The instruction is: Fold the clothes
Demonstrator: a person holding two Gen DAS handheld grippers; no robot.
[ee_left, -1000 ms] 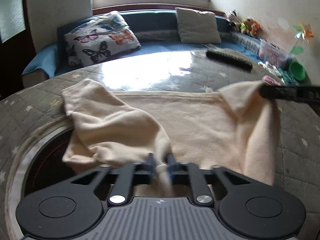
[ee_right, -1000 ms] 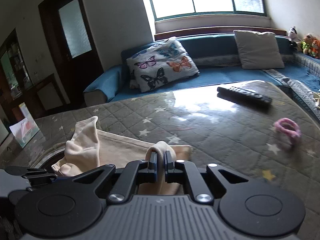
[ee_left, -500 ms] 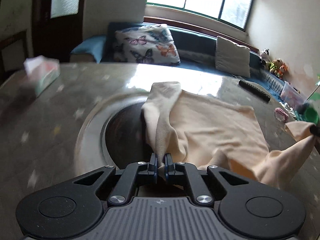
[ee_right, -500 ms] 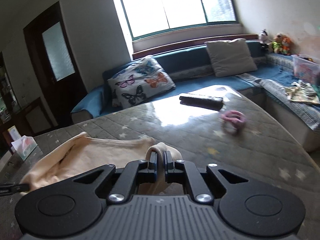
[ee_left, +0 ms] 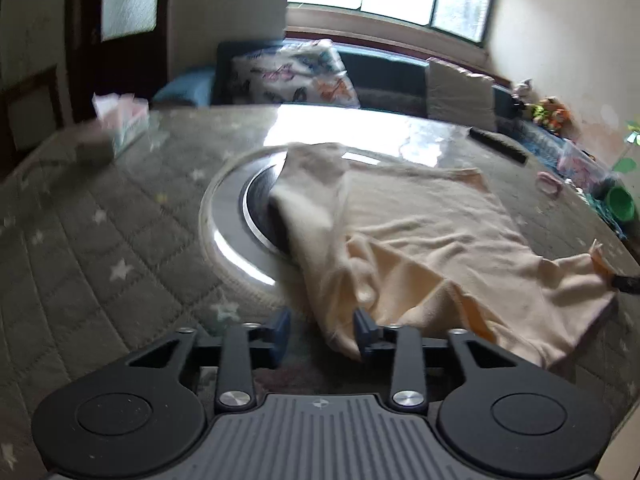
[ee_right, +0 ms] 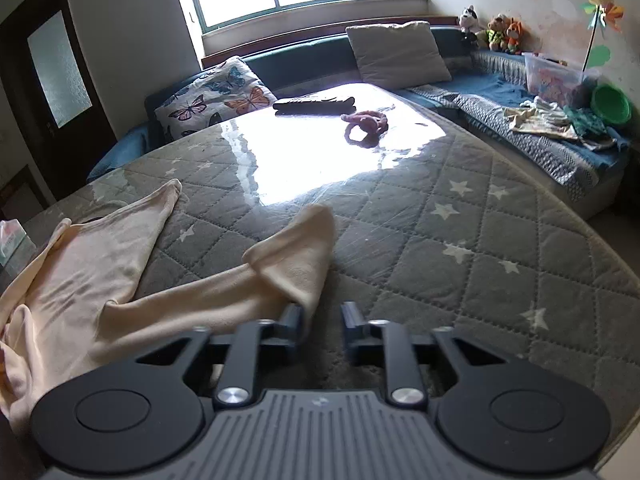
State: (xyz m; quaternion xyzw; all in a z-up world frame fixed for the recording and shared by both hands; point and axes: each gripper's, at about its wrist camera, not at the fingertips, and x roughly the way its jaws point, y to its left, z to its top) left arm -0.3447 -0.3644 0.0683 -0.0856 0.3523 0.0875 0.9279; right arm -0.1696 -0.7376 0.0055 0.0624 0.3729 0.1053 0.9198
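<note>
A cream garment lies spread on the quilted grey table cover, partly over a round metal ring. My left gripper is open, and the garment's near left corner lies loose against its right finger. In the right wrist view the garment stretches to the left, with a folded corner resting by my open right gripper. Neither gripper holds cloth.
A black remote and a pink hair tie lie on the far side of the table. A tissue box stands at the left. A blue sofa with a butterfly pillow runs behind. A green bowl sits at right.
Both grippers were shut on corners of the garment and have opened, letting the cloth drop onto the table. Both have drawn back toward the near edge.
</note>
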